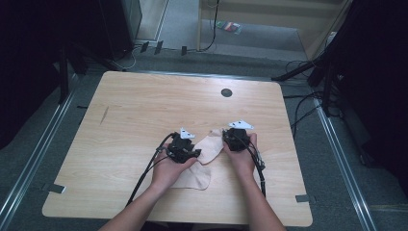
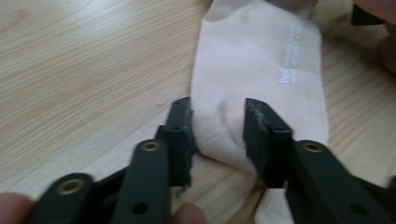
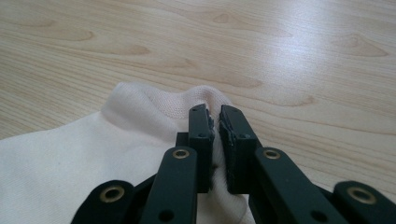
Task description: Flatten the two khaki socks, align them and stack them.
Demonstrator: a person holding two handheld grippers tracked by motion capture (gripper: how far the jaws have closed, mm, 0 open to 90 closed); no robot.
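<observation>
A pale beige sock (image 1: 208,147) lies on the wooden table (image 1: 144,106) between my two hands. The left gripper (image 1: 194,154) rests on its lower part. In the left gripper view the left gripper (image 2: 218,116) has its jaws apart, tips down on the sock (image 2: 261,60), with a small wrinkle of fabric between them. The right gripper (image 1: 226,142) is at the sock's upper end. In the right gripper view the right gripper (image 3: 214,116) is shut on a raised fold at the sock's (image 3: 93,149) edge.
A round dark cable hole (image 1: 226,92) is set in the table near its far edge. Cables trail from both grippers toward the near edge. Dark stands and cables sit on the floor around the table.
</observation>
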